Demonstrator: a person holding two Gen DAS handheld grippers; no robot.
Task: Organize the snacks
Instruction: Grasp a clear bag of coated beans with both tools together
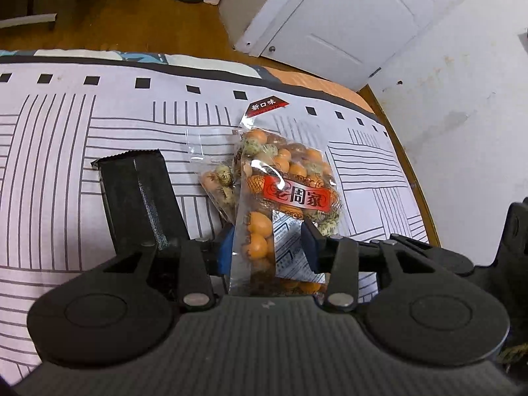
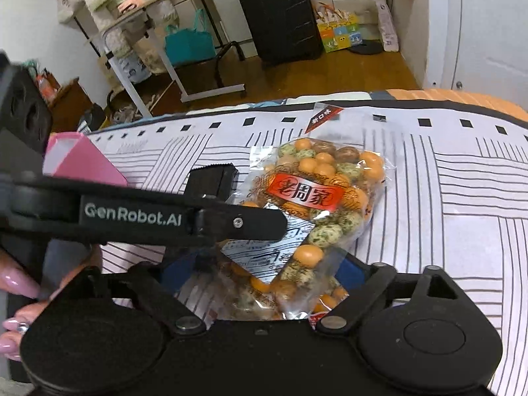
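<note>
A clear bag of orange and speckled nut snacks [image 1: 287,178] with a red label lies on the patterned cloth [image 1: 66,138]. My left gripper [image 1: 269,247] has its blue pads on either side of the bag's near end and looks closed on it. A second, smaller nut bag [image 1: 219,181] lies under it, and a black snack packet [image 1: 138,191] lies to the left. In the right wrist view the nut bag [image 2: 316,198] lies between the wide-open jaws of my right gripper [image 2: 257,277]. The left gripper's arm [image 2: 148,214] crosses in front.
A pink box [image 2: 79,161] stands at the cloth's left edge. The black packet [image 2: 213,178] shows behind the left arm. A white cabinet [image 1: 330,23] and wall stand at the right beyond the wooden table edge [image 1: 412,171]. A black suitcase [image 2: 280,16] stands on the floor.
</note>
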